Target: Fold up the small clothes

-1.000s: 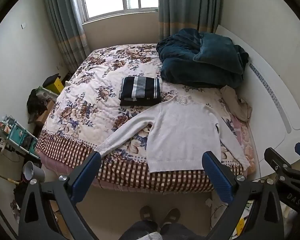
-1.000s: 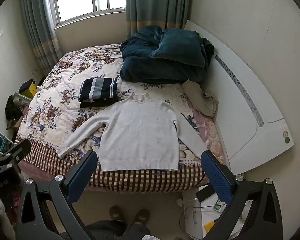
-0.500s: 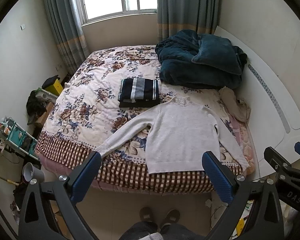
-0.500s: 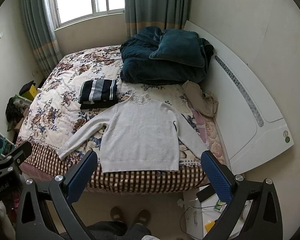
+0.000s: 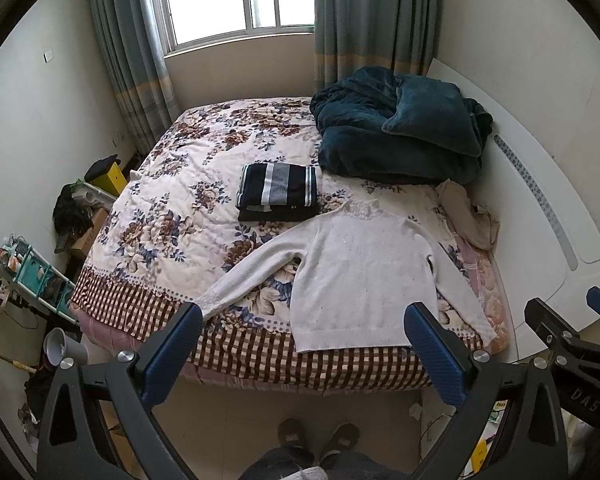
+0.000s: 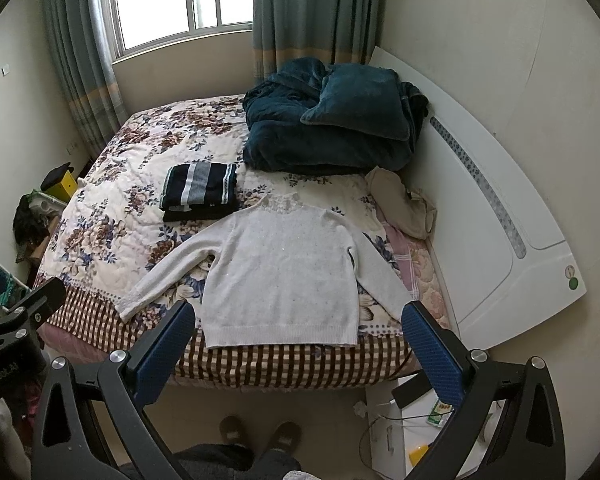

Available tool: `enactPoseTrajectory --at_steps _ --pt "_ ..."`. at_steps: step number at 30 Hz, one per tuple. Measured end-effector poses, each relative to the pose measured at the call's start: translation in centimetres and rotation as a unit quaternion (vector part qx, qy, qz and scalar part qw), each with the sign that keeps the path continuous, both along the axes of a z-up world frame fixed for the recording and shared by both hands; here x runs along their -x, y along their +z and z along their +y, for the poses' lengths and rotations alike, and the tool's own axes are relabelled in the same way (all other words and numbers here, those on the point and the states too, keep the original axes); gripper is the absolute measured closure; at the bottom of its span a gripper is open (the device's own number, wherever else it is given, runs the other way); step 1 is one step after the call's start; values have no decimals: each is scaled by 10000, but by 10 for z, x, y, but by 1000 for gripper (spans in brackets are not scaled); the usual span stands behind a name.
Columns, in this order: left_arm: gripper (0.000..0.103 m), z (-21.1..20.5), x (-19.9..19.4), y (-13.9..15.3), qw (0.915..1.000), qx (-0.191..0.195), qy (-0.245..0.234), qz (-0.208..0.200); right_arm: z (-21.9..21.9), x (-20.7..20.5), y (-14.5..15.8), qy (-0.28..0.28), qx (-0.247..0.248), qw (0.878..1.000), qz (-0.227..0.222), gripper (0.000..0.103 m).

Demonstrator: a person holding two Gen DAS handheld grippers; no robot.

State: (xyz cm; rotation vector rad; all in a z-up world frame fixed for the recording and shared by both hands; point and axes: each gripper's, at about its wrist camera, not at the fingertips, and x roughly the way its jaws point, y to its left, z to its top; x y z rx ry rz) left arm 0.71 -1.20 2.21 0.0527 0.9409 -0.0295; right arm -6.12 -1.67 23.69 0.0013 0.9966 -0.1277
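Observation:
A white long-sleeved sweater (image 5: 364, 276) (image 6: 284, 276) lies flat on the floral bed cover, sleeves spread, hem at the near edge of the bed. Behind it to the left sits a folded dark striped garment (image 5: 278, 192) (image 6: 200, 192). My left gripper (image 5: 302, 344) is open, held in the air short of the bed's near edge, nothing between its blue pads. My right gripper (image 6: 298, 340) is open too, likewise back from the bed and empty. Each gripper shows at the edge of the other's view.
A dark teal blanket and pillow (image 5: 400, 140) are piled at the back right of the bed (image 5: 172, 216). A beige cloth (image 5: 468, 220) lies by the white headboard (image 5: 540, 208). Clutter and a rack (image 5: 32, 272) stand left of the bed. A person's slippered feet (image 5: 320, 436) are on the floor below.
Both views have drifted slightly back and up from the bed; the sweater sits a little lower in frame. Nothing on the bed has moved and both grippers stay open.

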Motion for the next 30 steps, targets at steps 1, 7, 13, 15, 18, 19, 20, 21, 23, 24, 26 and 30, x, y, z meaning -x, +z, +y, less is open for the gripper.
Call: enactPoseTrajectory --at_steps 1,7,13,15,18,19,20,21,23,24,26,30 --pt "0 0 0 1 10000 8 -1 -4 0 0 0 1 -4 10000 -3 0" --pt "0 1 1 2 10000 16 2 -14 0 1 0 7 6 10000 -15 0" --pt "0 1 0 4 10000 9 6 -33 1 1 4 10 -8 10000 -29 0" --pt "0 0 -2 7 10000 6 9 -53 1 1 5 12 -16 10000 -36 0" --pt "0 0 -2 10 10000 14 15 -70 3 1 5 11 -9 10000 -50 0" --pt "0 0 -4 12 10000 25 18 -71 3 1 6 10 -10 10000 -51 0" --pt "0 0 -1 9 10000 16 9 -74 5 3 7 13 -10 10000 -63 0" --pt "0 0 -1 9 10000 5 8 -80 5 3 7 18 -11 10000 -59 0" --pt "0 1 -1 10 10000 19 7 -80 8 3 10 28 -13 10000 -71 0" --pt "0 1 -2 10 10000 22 5 -78 8 3 11 27 -13 10000 -73 0" --pt "0 1 0 9 10000 6 6 -85 8 3 11 29 -15 10000 -67 0" --pt "0 2 0 13 9999 12 13 -109 8 4 10 26 -10 10000 -73 0"
